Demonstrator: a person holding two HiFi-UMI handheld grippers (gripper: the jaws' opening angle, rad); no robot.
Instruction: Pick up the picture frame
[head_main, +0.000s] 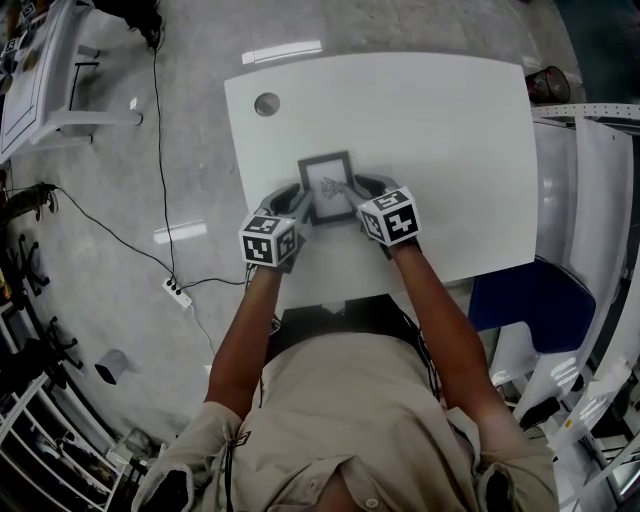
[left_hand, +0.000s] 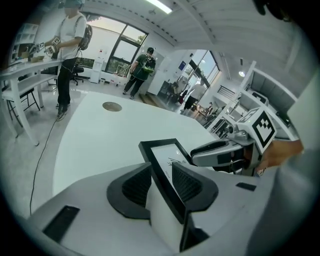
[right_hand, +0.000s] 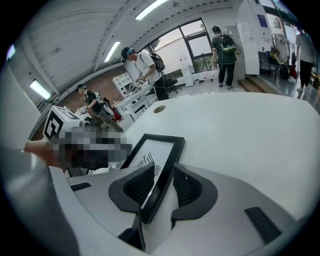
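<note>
One table (head_main: 450, 120): white and broad, under both your arms.
Picture frame (head_main: 327, 185): black-edged, over the table's near middle, clamped from both sides (whether it touches the top can't be told).
Left gripper (left_hand: 162, 182): your jaws pinch the frame's left edge.
Right gripper (right_hand: 160, 186): your jaws pinch its right edge.
Grommet (head_main: 267, 104): round, at the table's far left corner.

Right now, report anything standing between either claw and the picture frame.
Nothing visible does. The left claw and the right claw each have an edge of the picture frame between their jaws, closed on it from opposite sides.
</note>
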